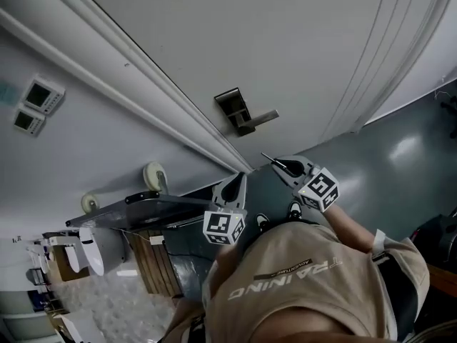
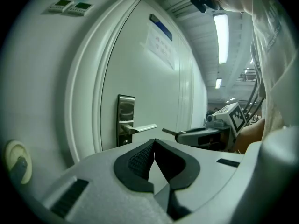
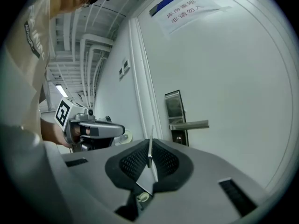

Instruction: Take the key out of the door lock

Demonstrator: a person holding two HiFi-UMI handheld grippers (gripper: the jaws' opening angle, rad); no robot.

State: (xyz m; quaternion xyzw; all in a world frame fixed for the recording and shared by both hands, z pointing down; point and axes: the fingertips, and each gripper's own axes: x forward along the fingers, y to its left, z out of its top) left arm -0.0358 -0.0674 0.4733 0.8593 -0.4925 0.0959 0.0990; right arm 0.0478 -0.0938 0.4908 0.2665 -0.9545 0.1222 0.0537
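Observation:
A steel lock plate (image 1: 239, 111) with a lever handle (image 1: 261, 118) sits on the white door (image 1: 285, 41). My right gripper (image 1: 282, 164) is shut on a thin metal key (image 1: 269, 158), held a short way off the door, below the handle. In the right gripper view the key (image 3: 150, 146) stands edge-on between the pads, and the plate's keyhole (image 3: 178, 138) shows bare. My left gripper (image 1: 235, 181) is shut with nothing in it, beside the right one. From the left gripper view, its jaws (image 2: 154, 155) meet, and the lock plate (image 2: 125, 120) and the key (image 2: 169, 132) are ahead.
The door frame (image 1: 157, 98) runs left of the lock. Two wall control panels (image 1: 36, 104) hang further left. A round fitting (image 1: 153, 175) and a dark cart (image 1: 143, 209) stand low on the left. A paper notice (image 3: 184, 8) is stuck high on the door.

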